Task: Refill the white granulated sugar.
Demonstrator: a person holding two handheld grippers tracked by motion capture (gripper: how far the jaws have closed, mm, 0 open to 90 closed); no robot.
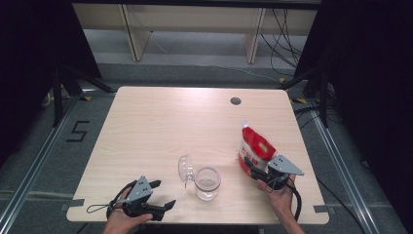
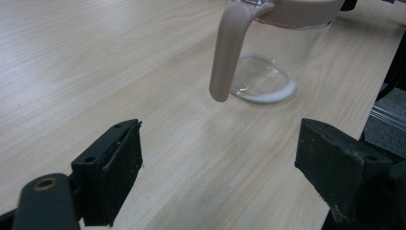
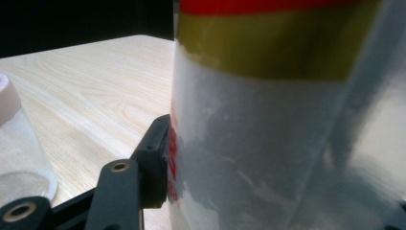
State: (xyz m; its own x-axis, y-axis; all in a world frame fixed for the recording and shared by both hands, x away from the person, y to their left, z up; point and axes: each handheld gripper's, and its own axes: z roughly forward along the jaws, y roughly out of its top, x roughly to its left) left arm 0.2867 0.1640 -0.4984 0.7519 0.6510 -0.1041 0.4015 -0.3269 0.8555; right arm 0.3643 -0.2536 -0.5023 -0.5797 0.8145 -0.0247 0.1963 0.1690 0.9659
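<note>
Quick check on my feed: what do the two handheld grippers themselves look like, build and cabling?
Both are black two-jaw tools. The left gripper and the right gripper each carry a grey three-cornered plate on top, and a black cable trails from each. The blocky black pads show small holes. The forearms are bare, with no sleeves.

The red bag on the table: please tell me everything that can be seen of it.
The red bag is a soft plastic pouch, red at the top, with a yellow band and a whitish, glossy lower part. Its top looks torn or cut open and stands up a little. It stands roughly upright, leaning slightly, on the right side of the table, to the right of the glass jar. The right tongs are around its lower part; in the right gripper view one black pad touches its side.
</note>
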